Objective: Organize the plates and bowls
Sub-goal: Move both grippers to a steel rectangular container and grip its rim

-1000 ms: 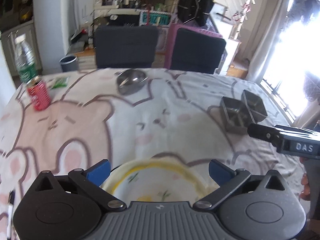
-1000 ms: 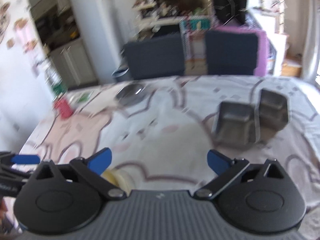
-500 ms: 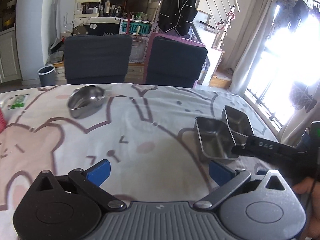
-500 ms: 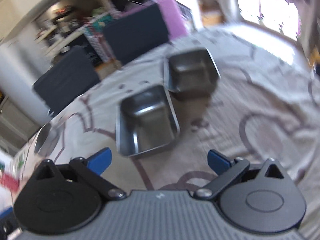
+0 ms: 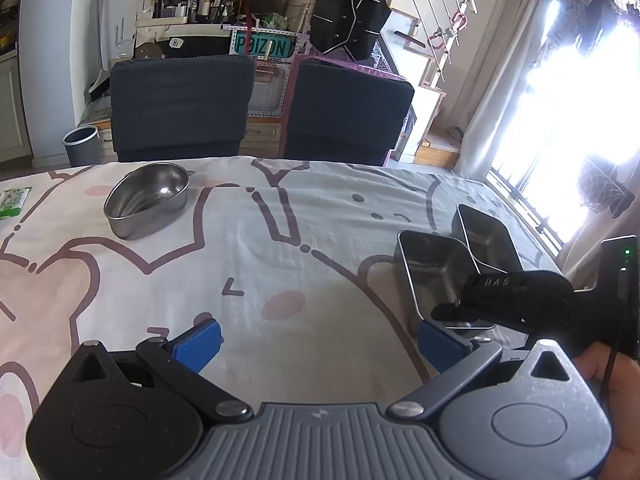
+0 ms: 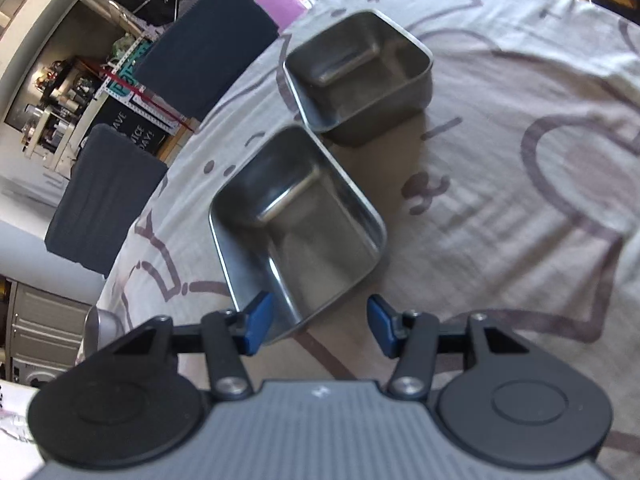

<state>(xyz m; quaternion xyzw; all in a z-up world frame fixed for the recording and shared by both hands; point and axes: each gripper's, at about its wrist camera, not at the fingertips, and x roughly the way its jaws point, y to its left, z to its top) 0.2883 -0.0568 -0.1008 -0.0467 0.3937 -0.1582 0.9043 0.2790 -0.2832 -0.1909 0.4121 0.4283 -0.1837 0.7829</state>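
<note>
The right claw (image 6: 316,322) was partly open, its jaws straddling the near corner of a rectangular steel bowl (image 6: 296,224) at frame center. The left claw (image 5: 316,342) gaped wide, empty, over the cartoon-print counter (image 5: 280,264); two dark chairs (image 5: 180,108) stood behind.

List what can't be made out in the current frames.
- Near steel tray, left wrist view: its front part is hidden behind the right tool.
- Same tray, right wrist view: whether the blue pads touch its near rim is unclear.
- Round steel bowl, right wrist view: mostly hidden behind the tool body.
</note>
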